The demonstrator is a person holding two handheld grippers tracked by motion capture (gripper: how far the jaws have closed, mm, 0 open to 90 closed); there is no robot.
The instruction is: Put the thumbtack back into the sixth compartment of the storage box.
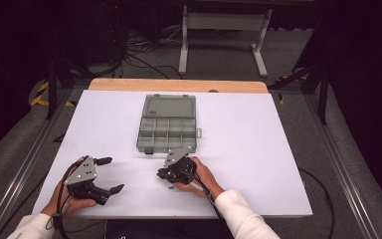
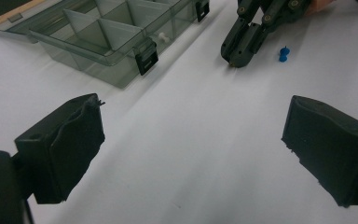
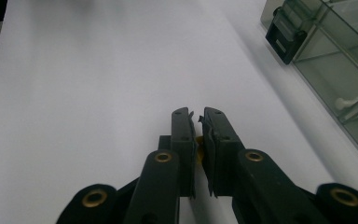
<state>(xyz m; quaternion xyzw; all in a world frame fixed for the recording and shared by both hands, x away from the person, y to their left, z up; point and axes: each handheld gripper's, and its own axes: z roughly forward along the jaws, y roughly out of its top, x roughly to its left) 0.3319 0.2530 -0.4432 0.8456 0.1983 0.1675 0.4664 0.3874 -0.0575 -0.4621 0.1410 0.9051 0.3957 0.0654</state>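
Left gripper view: organizer box (image 2: 98,42) (white pin (image 2: 164,38) inside)

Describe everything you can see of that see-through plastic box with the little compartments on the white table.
The clear grey-tinted plastic organiser box lies open and flat on the white table, its lid folded back away from the person. Thin walls split the tray into small square compartments. Two black latches hang on its front edge. One near compartment holds a small white push pin. Neither gripper touches it.

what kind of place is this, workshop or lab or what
Probably a lab recording station: a white-topped table in a dark room, cables trailing over the floor behind, and a clear compartment box laid out alone.
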